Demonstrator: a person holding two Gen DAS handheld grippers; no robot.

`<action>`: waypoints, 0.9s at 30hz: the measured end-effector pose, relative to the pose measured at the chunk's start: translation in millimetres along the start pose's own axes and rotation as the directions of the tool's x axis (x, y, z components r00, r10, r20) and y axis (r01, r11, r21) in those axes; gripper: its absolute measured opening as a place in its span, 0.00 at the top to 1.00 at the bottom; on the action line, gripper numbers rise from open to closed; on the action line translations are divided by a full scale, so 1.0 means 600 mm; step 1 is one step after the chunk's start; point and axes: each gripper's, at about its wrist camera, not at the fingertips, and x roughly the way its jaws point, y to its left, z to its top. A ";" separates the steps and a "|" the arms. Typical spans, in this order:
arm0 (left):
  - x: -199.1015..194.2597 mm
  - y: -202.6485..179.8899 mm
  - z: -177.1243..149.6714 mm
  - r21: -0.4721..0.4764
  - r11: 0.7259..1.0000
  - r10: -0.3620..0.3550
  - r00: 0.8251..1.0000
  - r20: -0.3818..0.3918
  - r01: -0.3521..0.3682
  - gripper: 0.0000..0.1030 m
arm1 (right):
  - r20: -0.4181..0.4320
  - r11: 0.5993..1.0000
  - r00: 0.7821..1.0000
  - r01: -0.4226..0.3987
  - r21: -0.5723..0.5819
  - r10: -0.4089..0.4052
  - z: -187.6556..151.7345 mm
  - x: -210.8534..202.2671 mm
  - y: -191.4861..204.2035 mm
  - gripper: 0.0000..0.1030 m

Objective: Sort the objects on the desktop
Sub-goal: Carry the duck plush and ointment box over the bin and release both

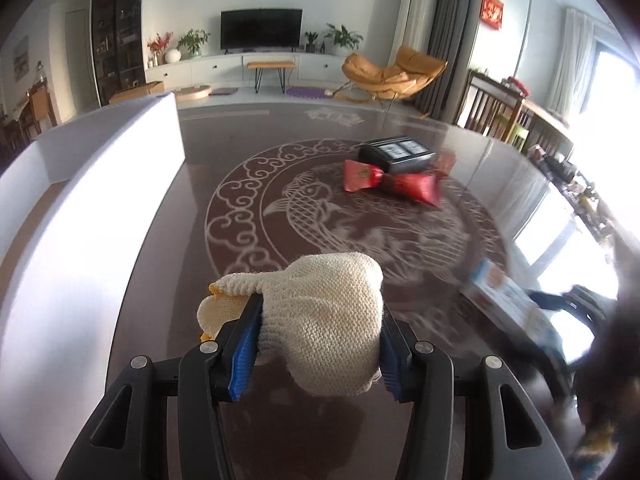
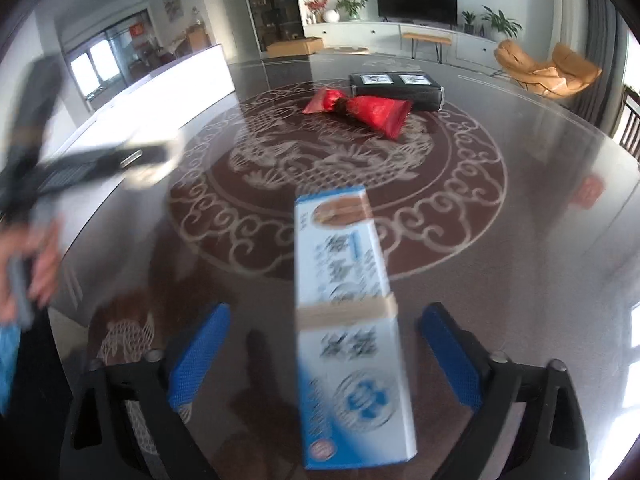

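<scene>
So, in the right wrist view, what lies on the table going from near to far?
Blue and white box between the open gripper fingers → red packet → black box.

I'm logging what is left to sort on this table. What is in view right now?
knitted glove: 1, cream, clamped in the left gripper
blue-and-white carton: 1, near table edge, between right gripper's pads, untouched
red foil packets: 2, table centre
black box: 1, behind the packets
white bin: 1, table's left side
table: 1, dark, patterned
left gripper: 1, black, blue pads
right gripper: 1, open
</scene>
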 end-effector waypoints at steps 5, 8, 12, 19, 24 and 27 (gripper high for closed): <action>-0.103 0.015 -0.015 -0.080 0.996 -0.029 0.996 0.081 0.035 0.50 | -0.084 0.996 0.995 0.055 -0.070 -0.061 0.026 -0.007 0.015 0.57; -0.174 0.043 -0.008 -0.111 0.993 -0.021 0.989 0.144 0.037 0.50 | -0.032 0.996 0.998 0.049 -0.078 -0.052 0.056 -0.040 0.032 0.57; -0.266 0.119 0.015 -0.146 0.989 0.048 0.976 0.211 -0.017 0.50 | 0.050 0.992 0.999 0.014 -0.127 -0.008 0.138 -0.077 0.090 0.57; -0.323 0.321 0.013 -0.309 0.931 0.247 0.958 0.147 -0.192 0.50 | 0.150 0.954 0.966 -0.169 -0.249 0.210 0.303 -0.084 0.297 0.57; -0.274 0.409 -0.025 -0.403 0.885 0.256 0.967 0.002 -0.234 0.50 | 0.088 0.901 0.933 -0.309 -0.304 0.350 0.375 -0.002 0.472 0.57; -0.243 0.414 -0.042 -0.408 0.876 0.256 0.965 -0.059 -0.257 0.49 | 0.003 0.897 0.936 -0.338 -0.286 0.353 0.394 0.089 0.550 0.57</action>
